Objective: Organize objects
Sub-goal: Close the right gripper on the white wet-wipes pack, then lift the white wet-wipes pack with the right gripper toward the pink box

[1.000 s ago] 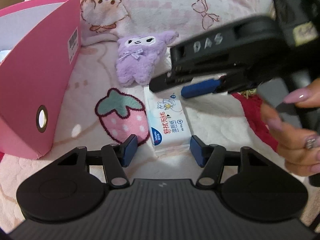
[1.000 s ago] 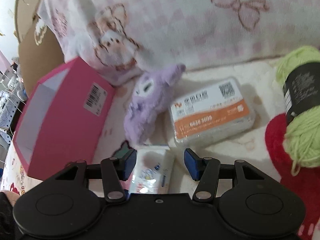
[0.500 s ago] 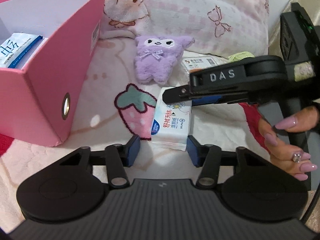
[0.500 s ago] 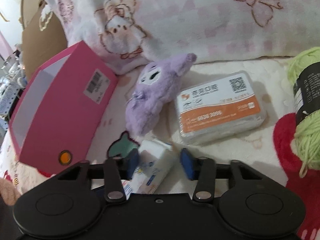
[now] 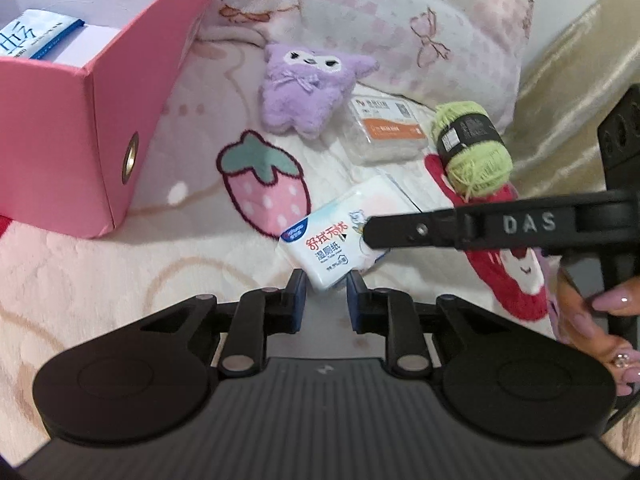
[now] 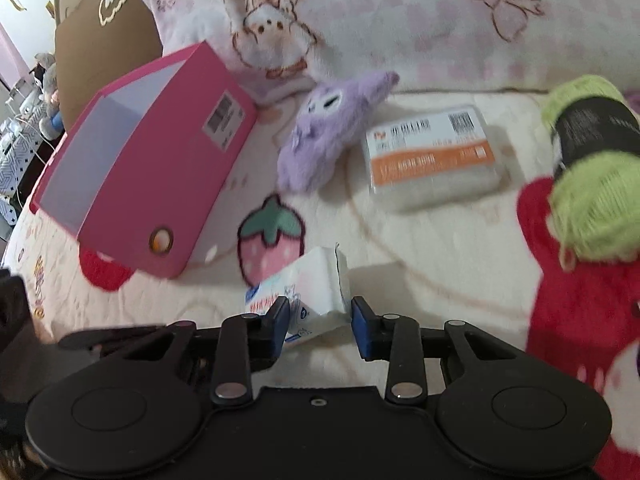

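A white wet-wipes pack [image 5: 332, 248] lies tilted on the strawberry-print blanket. Its near corner sits between the blue pads of my left gripper [image 5: 324, 300], whose jaws are closing and pinch that corner. My right gripper's black finger [image 5: 400, 232] reaches across the pack from the right. In the right wrist view the same pack [image 6: 312, 284] is between the closing jaws of my right gripper [image 6: 318, 316], raised off the blanket. The open pink box [image 5: 80, 128] stands at the left with another wipes pack [image 5: 32, 36] inside.
A purple plush [image 5: 308, 88], a clear box with an orange label [image 5: 388, 132] and a green yarn ball [image 5: 472, 148] lie beyond the pack. A pink-patterned pillow [image 5: 400, 12] lines the back. A person's hand [image 5: 600, 308] grips the right tool.
Both grippers have narrowed on the wipes pack. The pack has turned and shifted right, with one end lifted. The left view has swung so the pink box's inside shows.
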Demonstrator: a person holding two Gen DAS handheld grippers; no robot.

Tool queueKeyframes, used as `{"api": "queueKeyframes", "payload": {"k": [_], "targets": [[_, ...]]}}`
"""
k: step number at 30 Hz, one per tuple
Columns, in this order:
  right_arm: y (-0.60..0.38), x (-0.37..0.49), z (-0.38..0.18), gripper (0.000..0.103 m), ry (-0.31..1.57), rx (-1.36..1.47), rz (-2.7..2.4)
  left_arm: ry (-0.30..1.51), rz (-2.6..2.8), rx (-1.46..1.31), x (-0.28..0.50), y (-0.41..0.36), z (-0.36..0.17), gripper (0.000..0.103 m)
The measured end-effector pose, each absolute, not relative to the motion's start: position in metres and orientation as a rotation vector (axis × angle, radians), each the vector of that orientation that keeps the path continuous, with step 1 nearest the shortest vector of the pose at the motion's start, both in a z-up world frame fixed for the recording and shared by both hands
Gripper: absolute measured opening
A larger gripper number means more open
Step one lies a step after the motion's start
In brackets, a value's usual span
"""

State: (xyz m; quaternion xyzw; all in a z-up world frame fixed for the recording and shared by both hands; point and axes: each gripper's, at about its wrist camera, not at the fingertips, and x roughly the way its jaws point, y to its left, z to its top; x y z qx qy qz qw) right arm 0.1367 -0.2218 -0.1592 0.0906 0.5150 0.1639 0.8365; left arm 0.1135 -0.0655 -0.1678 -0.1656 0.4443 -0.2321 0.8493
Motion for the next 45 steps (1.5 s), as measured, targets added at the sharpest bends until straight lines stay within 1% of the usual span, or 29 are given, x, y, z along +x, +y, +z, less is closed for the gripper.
{"api": "queueKeyframes", "payload": {"k": [4,6,7,12,13,14,15,17,18,19,25,31,36,42,45], "targets": [[-0.228,0.127,-0.160,0.041,1.105,0.169,0.268,0.945,-0.506,-0.311,0.109,-0.068,-0.163,0.021],[-0.235,0.128,-0.159,0.058,1.110,0.175,0.235,0.944,-0.526,-0.297,0.109,-0.068,-0.162,0.026],[-0.238,0.131,-0.160,0.059,1.106,0.205,0.226,0.943,-0.530,-0.289,0.110,-0.068,-0.162,0.027],[-0.248,0.143,-0.167,0.059,1.094,0.292,0.212,0.957,-0.525,-0.338,0.113,-0.063,-0.164,0.028],[-0.247,0.143,-0.168,0.057,1.099,0.292,0.221,0.955,-0.524,-0.348,0.114,-0.061,-0.163,0.029],[-0.246,0.144,-0.169,0.050,1.106,0.290,0.229,0.952,-0.520,-0.352,0.114,-0.060,-0.162,0.029],[-0.244,0.144,-0.170,0.042,1.113,0.289,0.237,0.945,-0.519,-0.356,0.115,-0.058,-0.161,0.030],[-0.242,0.144,-0.169,0.034,1.113,0.306,0.253,0.934,-0.531,-0.376,0.116,-0.057,-0.159,0.035],[-0.244,0.144,-0.168,0.034,1.111,0.336,0.263,0.932,-0.549,-0.387,0.119,-0.059,-0.159,0.041],[-0.244,0.144,-0.167,0.034,1.108,0.355,0.267,0.930,-0.565,-0.386,0.121,-0.062,-0.159,0.043],[-0.247,0.147,-0.176,0.034,1.132,0.378,0.225,0.937,-0.517,-0.381,0.127,-0.067,-0.167,0.044],[-0.237,0.151,-0.183,0.039,1.175,0.352,0.256,0.929,-0.491,-0.362,0.128,-0.072,-0.174,0.035],[-0.234,0.149,-0.184,0.039,1.174,0.361,0.257,0.920,-0.481,-0.332,0.125,-0.077,-0.172,0.035],[-0.226,0.142,-0.180,0.040,1.206,0.363,0.244,0.948,-0.462,-0.395,0.123,-0.068,-0.170,0.033],[-0.227,0.139,-0.177,0.040,1.213,0.380,0.235,0.957,-0.462,-0.377,0.119,-0.069,-0.164,0.033]]}}
